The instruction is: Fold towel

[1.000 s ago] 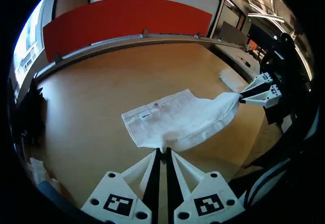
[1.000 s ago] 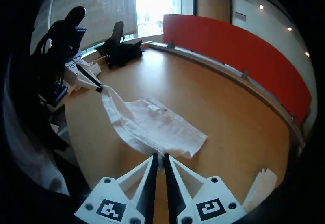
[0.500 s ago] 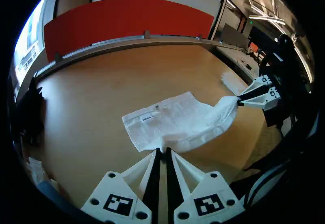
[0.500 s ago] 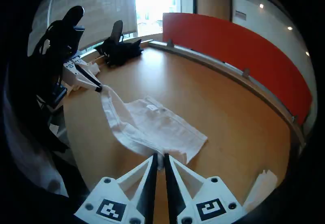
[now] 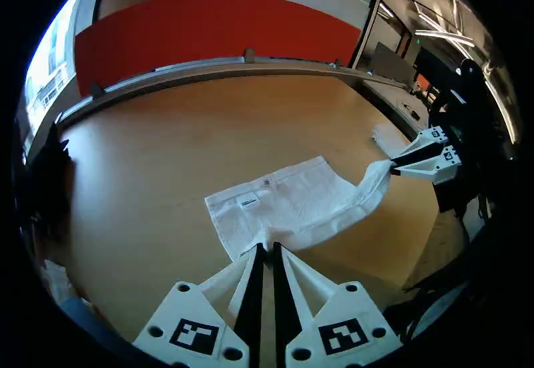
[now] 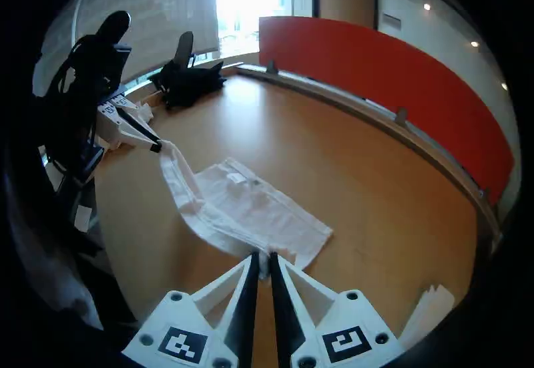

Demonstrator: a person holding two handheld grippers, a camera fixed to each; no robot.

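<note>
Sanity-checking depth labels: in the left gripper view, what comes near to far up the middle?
left gripper → towel → table → red partition

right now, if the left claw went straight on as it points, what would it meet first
The left claw pinches the towel by a corner; straight on, it would likely push into the rest of it, spread on the table.

towel (image 5: 300,198) corners: hidden inside jaws | tag (image 5: 247,202): unreadable | white stack (image 6: 427,311): edge-cropped
</note>
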